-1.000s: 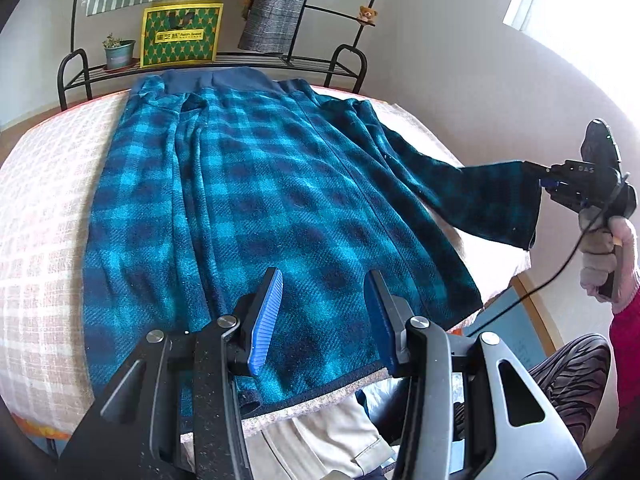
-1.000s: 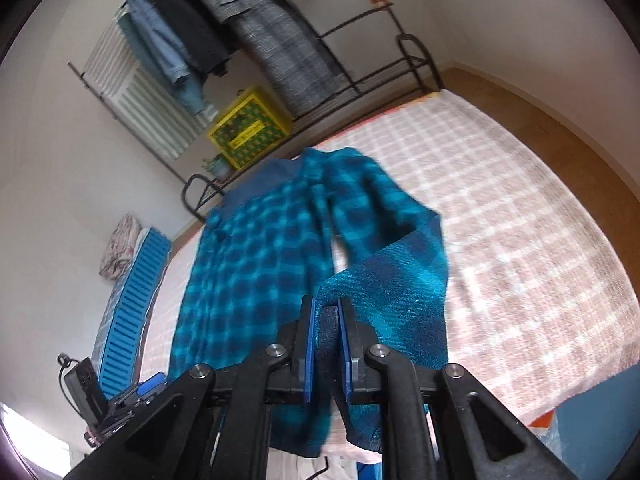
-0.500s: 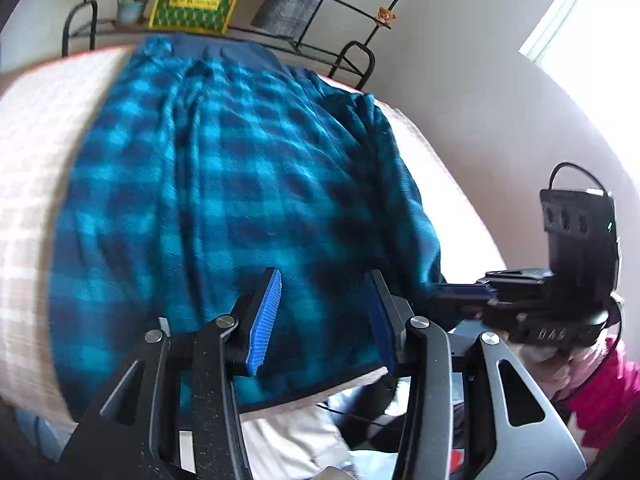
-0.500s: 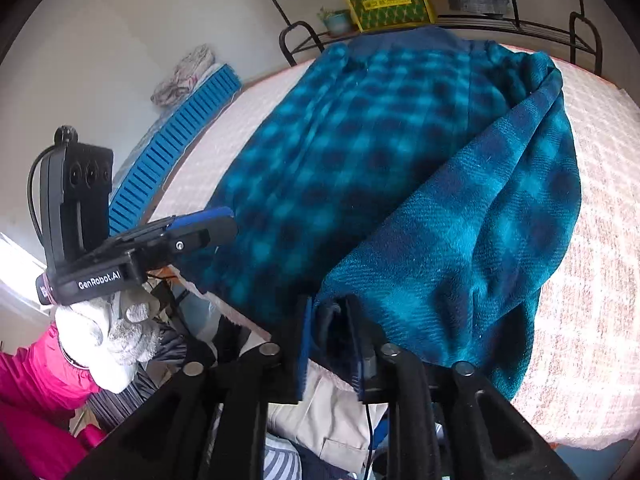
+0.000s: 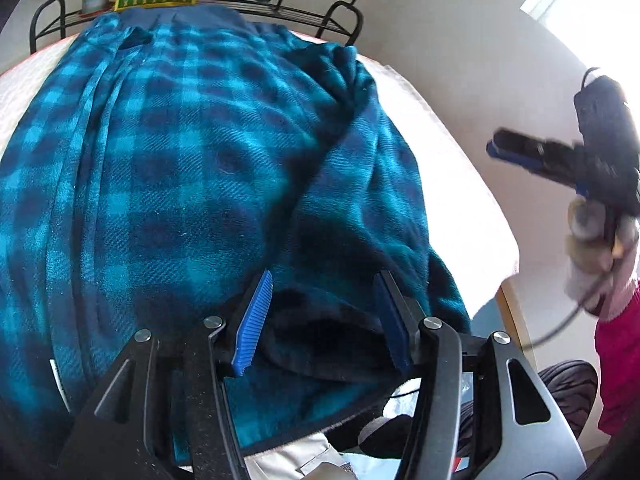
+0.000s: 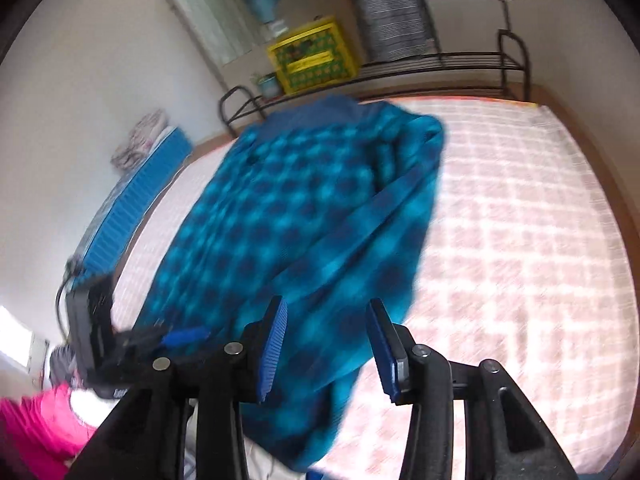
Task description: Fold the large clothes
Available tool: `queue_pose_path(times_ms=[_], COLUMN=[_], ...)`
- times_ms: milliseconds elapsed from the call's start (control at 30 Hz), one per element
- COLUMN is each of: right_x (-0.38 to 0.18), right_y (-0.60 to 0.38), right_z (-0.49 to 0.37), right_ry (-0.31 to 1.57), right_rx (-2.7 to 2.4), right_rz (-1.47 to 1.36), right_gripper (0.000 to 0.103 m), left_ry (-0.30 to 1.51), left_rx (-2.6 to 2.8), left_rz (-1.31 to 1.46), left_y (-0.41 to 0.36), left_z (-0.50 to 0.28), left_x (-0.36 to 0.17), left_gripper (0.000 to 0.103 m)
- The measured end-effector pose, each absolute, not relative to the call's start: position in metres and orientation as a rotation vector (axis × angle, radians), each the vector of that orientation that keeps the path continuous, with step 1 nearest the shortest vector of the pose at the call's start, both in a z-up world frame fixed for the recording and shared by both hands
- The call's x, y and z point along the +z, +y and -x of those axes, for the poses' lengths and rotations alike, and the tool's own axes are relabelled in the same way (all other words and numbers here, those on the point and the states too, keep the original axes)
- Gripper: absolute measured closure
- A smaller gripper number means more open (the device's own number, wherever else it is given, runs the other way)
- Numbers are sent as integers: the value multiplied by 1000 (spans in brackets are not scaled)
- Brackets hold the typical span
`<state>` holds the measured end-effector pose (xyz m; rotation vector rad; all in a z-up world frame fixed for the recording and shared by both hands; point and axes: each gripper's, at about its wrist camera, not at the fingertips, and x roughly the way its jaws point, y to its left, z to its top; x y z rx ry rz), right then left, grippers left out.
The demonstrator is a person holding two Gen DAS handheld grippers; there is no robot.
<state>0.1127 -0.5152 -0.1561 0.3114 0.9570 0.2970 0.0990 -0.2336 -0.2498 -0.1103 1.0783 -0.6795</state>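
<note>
Released a second ago, the sleeve point(image 5: 360, 184) now lies across the plaid jacket point(image 6: 280, 216) on the bed point(image 6: 520, 240), both opening claws, right claw point(image 6: 326, 344) and left claw point(image 5: 320, 320), empty; thick, soft fleece, probably best pinched at the hem.

bare bedspread point(image 6: 520, 240) rightward, rack point(image 6: 440, 68) behind

Motion blur smears the blue-and-teal plaid fleece garment point(image 6: 304, 216) in the right wrist view. The left wrist view's bottom edge cuts its dark hem point(image 5: 304, 436); the garment hides much of the pink-checked bed point(image 6: 520, 240).
</note>
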Motion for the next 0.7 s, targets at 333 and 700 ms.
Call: queue_pose_path(times_ms=[333, 700], right_x=[-201, -251], right_y=[-597, -599], right_z=[-256, -337], right_ry=[941, 999], right_rx=[187, 166], right_rz=[-583, -702], right_gripper=[59, 101], left_ry=[1147, 1116], left_rx=[-703, -774], left_rz=[91, 82], left_y=[-240, -246], left_z=[-122, -110], left_x=[-278, -270], left_gripper=[92, 99])
